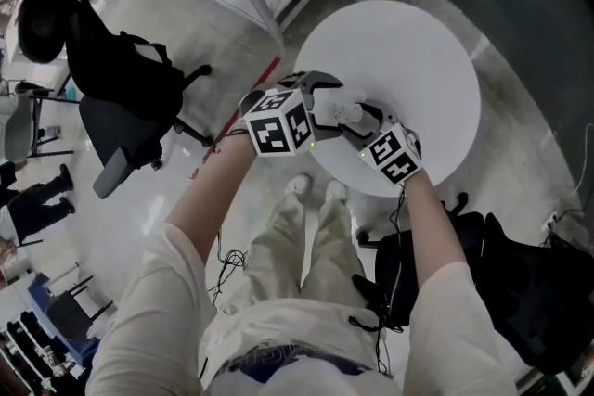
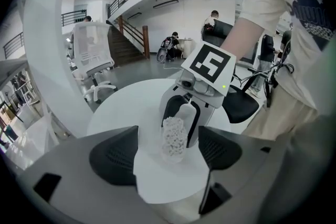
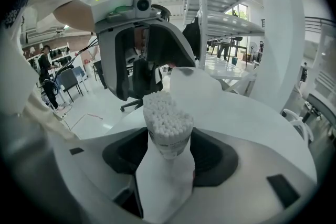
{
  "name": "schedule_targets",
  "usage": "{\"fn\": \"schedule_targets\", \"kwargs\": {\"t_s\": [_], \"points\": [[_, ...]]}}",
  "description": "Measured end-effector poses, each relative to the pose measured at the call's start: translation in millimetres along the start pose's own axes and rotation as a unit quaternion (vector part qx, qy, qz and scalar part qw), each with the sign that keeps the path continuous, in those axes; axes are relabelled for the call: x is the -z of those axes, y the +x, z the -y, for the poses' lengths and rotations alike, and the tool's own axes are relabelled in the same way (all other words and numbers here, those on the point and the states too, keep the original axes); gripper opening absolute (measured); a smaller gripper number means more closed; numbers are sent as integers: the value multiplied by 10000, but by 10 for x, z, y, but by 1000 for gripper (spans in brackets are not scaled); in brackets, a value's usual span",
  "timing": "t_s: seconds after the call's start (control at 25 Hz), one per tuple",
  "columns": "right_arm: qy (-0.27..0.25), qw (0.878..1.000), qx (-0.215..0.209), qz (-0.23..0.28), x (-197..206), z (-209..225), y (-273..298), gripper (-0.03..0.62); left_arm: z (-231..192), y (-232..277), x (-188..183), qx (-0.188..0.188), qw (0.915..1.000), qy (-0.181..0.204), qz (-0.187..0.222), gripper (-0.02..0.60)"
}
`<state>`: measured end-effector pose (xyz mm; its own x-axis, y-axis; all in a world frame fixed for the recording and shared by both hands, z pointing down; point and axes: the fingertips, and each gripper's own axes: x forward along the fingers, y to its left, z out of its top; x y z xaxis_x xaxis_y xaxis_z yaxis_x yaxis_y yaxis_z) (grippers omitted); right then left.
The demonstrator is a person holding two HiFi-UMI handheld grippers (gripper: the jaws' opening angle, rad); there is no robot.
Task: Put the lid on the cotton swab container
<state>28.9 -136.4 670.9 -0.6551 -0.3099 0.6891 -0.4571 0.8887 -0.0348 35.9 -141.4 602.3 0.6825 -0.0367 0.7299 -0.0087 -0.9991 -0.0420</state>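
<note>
- The right gripper (image 3: 170, 157) pinches the cotton swab container (image 3: 168, 141) by its lower body, one pad pressed on each side
- The container stands upright in this grip, and its top is uncovered: the white heads of the cotton swabs (image 3: 168, 115) are packed together and rise a little above the rim
- The left gripper (image 2: 169, 152) has its jaws spread wide and nothing is between the pads; the container (image 2: 174, 138) is just in front of them, not touching
- In the head view both grippers meet over the near edge of the round white table (image 1: 408, 51), the left gripper (image 1: 323, 97) facing the right gripper (image 1: 357, 118)
- Whether the bottom of the container rests on the table I cannot tell
</note>
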Motion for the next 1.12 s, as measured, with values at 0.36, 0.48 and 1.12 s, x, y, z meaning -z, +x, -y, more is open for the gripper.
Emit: {"fn": "schedule_targets", "kwargs": {"t_s": [0.36, 0.48, 1.12], "points": [[48, 10000, 17, -7, 17, -1, 5, 262, 150, -35, -19, 89, 9996, -200, 185, 336], [53, 10000, 23, -20, 10, 2, 13, 261, 172, -54, -16, 146, 9988, -374, 292, 336], [44, 10000, 0, -27, 3, 14, 48, 262, 148, -95, -29, 445, 9925, -1053, 422, 285]]}}
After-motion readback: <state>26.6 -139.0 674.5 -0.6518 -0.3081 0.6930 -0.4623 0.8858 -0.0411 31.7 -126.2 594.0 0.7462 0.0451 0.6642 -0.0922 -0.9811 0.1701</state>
